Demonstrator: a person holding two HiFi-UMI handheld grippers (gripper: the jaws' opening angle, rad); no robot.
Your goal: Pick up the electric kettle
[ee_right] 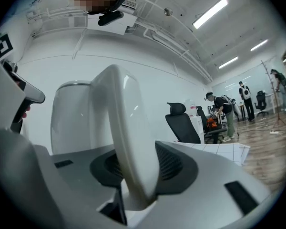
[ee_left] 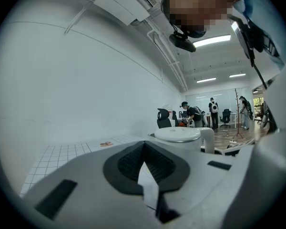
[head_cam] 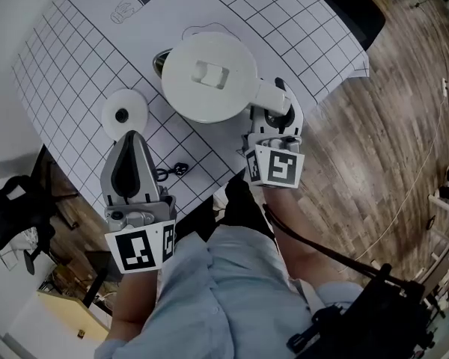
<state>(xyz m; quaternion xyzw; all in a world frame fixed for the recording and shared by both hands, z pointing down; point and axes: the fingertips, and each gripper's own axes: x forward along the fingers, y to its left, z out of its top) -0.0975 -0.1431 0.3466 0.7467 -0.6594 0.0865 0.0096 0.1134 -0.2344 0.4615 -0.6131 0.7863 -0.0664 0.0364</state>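
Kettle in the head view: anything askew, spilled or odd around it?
Nothing looks spilled or damaged. The one oddity is that the kettle stands upright on the grid mat, off its base. The base lies separately to its left, with a black cord curled nearby.

Steep overhead head view; two low, level gripper views (kettle (head_cam: pixel 209 77) shared)

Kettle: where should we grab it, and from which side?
Grip the upright stretch of the handle, coming in level from the near side, where it sticks out of the kettle. The body looks too wide and round for the jaws; the handle is a narrow loop standing clear. The right gripper has it between its jaws.
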